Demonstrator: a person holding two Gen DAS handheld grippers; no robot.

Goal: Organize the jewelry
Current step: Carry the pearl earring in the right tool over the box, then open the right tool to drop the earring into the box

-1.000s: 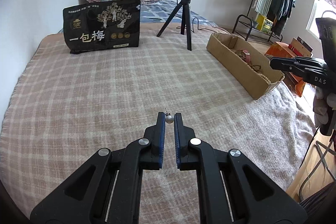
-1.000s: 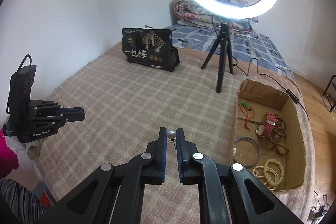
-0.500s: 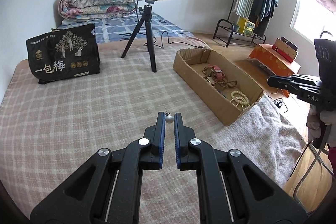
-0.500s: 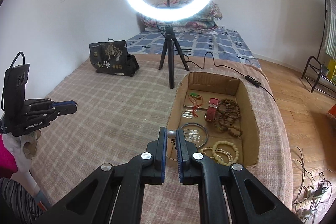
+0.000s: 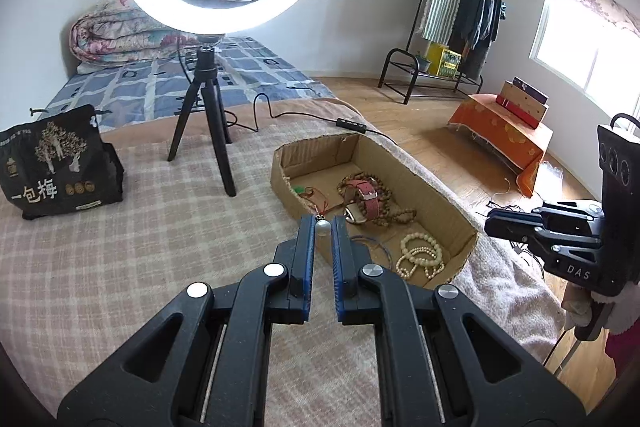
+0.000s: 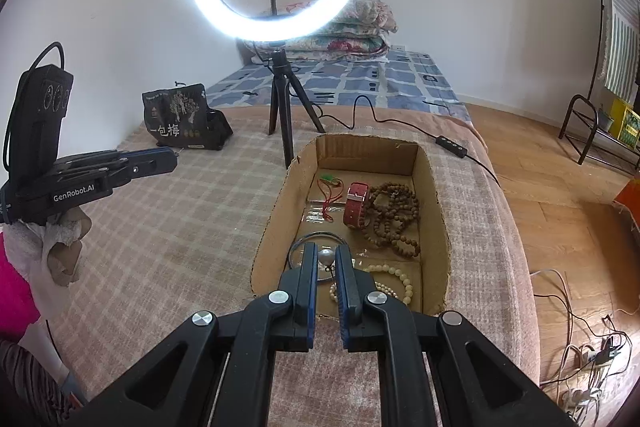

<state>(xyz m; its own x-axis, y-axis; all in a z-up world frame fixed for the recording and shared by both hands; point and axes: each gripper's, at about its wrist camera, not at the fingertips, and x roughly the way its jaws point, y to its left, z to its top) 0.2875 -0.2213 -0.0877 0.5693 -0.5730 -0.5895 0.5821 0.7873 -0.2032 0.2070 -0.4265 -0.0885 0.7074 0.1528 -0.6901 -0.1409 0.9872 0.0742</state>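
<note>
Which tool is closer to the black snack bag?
Left. The left tool is over the plaid blanket, on the bag's side of the cardboard box; the right tool is at the box's opposite side. Each grips a pearl earring.

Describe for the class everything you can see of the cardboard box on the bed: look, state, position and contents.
The cardboard box is a long, shallow tray of plain brown corrugated card, open at the top, with rough torn rims. It rests on the checked blanket near the bed's edge, beside the ring light tripod. Inside lie a red strap watch, brown bead strings, cream bead bracelets, a thin dark bangle and a red cord with a green piece. Neither gripper touches the box.
</note>
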